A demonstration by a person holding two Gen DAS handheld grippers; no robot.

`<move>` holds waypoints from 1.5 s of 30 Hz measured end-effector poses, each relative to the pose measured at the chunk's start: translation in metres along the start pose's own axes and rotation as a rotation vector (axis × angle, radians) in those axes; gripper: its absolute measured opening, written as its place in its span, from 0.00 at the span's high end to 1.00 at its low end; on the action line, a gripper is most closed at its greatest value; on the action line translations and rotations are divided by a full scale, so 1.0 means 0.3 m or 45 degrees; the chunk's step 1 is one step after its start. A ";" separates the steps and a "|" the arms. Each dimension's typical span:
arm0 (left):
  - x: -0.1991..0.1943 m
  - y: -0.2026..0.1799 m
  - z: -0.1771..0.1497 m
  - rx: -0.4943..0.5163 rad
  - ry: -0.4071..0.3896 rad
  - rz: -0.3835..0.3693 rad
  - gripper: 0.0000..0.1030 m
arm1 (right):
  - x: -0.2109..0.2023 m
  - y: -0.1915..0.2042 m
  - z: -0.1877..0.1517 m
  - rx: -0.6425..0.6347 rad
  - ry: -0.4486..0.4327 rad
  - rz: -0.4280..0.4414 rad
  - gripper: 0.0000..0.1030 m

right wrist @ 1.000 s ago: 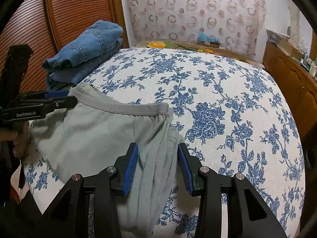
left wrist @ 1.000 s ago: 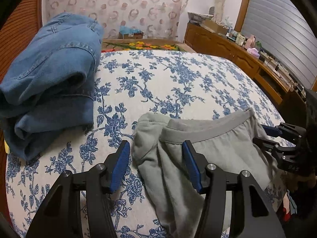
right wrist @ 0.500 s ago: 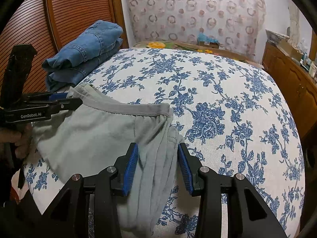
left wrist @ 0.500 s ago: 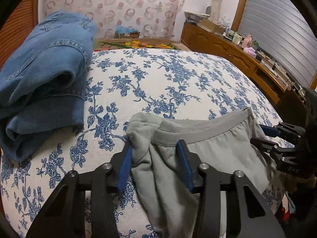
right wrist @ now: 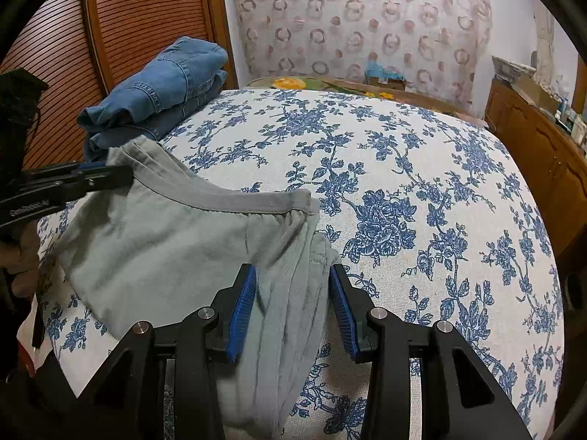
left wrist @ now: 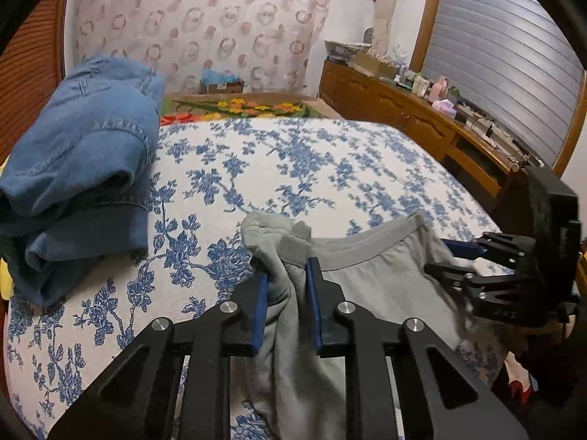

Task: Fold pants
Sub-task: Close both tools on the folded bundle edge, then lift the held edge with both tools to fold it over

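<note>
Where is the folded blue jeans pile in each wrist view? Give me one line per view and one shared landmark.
Left wrist view: jeans pile at far left, beyond the gripper.
Right wrist view: jeans pile at upper left, against the slatted wooden door.
Shared landmark: the grey pants' waistband.

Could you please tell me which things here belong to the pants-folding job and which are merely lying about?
Part of the job:
- grey pants, waistband end bunched up
- left gripper, jaws just closing on the bunched corner
- right gripper, at the other corner
- floral bedspread beneath

Lying about:
- folded jeans
- cluttered wooden sideboard
- cardboard box by the curtain
</note>
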State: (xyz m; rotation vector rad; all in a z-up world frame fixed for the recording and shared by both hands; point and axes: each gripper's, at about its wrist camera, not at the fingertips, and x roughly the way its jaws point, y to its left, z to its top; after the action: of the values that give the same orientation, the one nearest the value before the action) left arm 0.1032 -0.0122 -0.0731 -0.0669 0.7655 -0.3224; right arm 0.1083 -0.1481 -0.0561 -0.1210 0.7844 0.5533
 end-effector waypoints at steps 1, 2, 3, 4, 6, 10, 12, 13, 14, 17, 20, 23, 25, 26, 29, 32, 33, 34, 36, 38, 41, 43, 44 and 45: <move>-0.008 -0.005 0.000 0.004 -0.006 -0.002 0.81 | 0.000 0.000 0.000 0.000 0.000 0.001 0.58; -0.017 -0.013 0.002 0.010 -0.015 -0.005 0.81 | 0.001 -0.001 0.001 0.001 -0.001 0.002 0.58; -0.022 -0.021 0.004 0.014 -0.020 -0.008 0.81 | -0.001 0.000 -0.001 0.002 -0.002 0.003 0.58; -0.027 -0.028 0.006 0.019 -0.025 -0.011 0.81 | -0.001 -0.001 -0.001 0.004 -0.003 0.005 0.58; -0.038 -0.040 0.007 0.029 -0.037 -0.018 0.81 | -0.001 -0.004 -0.002 0.012 -0.005 0.011 0.58; -0.054 -0.056 0.007 0.039 -0.052 -0.030 0.81 | -0.004 -0.013 -0.006 0.040 -0.013 0.023 0.69; -0.062 -0.060 0.009 0.037 -0.061 -0.035 0.81 | -0.005 -0.015 -0.008 0.049 -0.014 0.041 0.75; -0.065 -0.061 0.010 0.037 -0.065 -0.039 0.81 | -0.005 -0.012 -0.008 0.047 -0.012 0.053 0.81; -0.068 -0.063 0.011 0.037 -0.069 -0.041 0.81 | -0.006 -0.009 -0.008 0.041 -0.012 0.063 0.86; -0.084 -0.069 0.012 0.043 -0.085 -0.042 0.83 | -0.014 -0.002 -0.009 0.032 -0.028 0.070 0.89; -0.111 -0.076 0.012 0.053 -0.108 -0.044 0.84 | -0.030 -0.011 -0.012 0.059 -0.053 0.096 0.90; -0.132 -0.086 0.016 0.064 -0.128 -0.041 0.85 | -0.054 -0.009 -0.015 0.062 -0.088 0.095 0.90; -0.146 -0.093 0.020 0.069 -0.145 -0.043 0.86 | -0.078 -0.004 -0.014 0.056 -0.117 0.097 0.90; -0.154 -0.096 0.023 0.069 -0.154 -0.047 0.86 | -0.092 -0.001 -0.013 0.052 -0.133 0.098 0.90; -0.181 -0.107 0.034 0.074 -0.188 -0.058 0.86 | -0.137 0.006 -0.005 0.041 -0.187 0.096 0.90; -0.205 -0.115 0.046 0.079 -0.218 -0.062 0.86 | -0.198 0.008 0.000 0.042 -0.262 0.084 0.91; -0.213 -0.116 0.050 0.079 -0.226 -0.065 0.86 | -0.212 0.007 -0.001 0.045 -0.280 0.083 0.91; -0.222 -0.118 0.054 0.080 -0.236 -0.068 0.86 | -0.229 0.006 0.000 0.045 -0.295 0.084 0.91; -0.239 -0.120 0.062 0.082 -0.255 -0.072 0.86 | -0.257 0.007 0.007 0.036 -0.317 0.083 0.91; -0.263 -0.124 0.073 0.084 -0.280 -0.073 0.86 | -0.279 0.009 0.014 0.026 -0.336 0.079 0.91; -0.287 -0.129 0.087 0.091 -0.302 -0.068 0.86 | -0.314 0.026 0.018 0.005 -0.361 0.076 0.91; -0.306 -0.131 0.094 0.095 -0.320 -0.064 0.86 | -0.334 0.032 0.024 -0.008 -0.378 0.076 0.91; -0.314 -0.131 0.098 0.097 -0.329 -0.061 0.86 | -0.344 0.036 0.028 -0.015 -0.387 0.077 0.91; -0.320 -0.130 0.098 0.098 -0.334 -0.058 0.86 | -0.349 0.040 0.031 -0.021 -0.393 0.078 0.91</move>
State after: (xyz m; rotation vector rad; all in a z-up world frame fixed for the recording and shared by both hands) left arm 0.0486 -0.0211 0.0192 -0.0533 0.4915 -0.3776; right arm 0.0480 -0.1799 0.0249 -0.0251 0.4841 0.6194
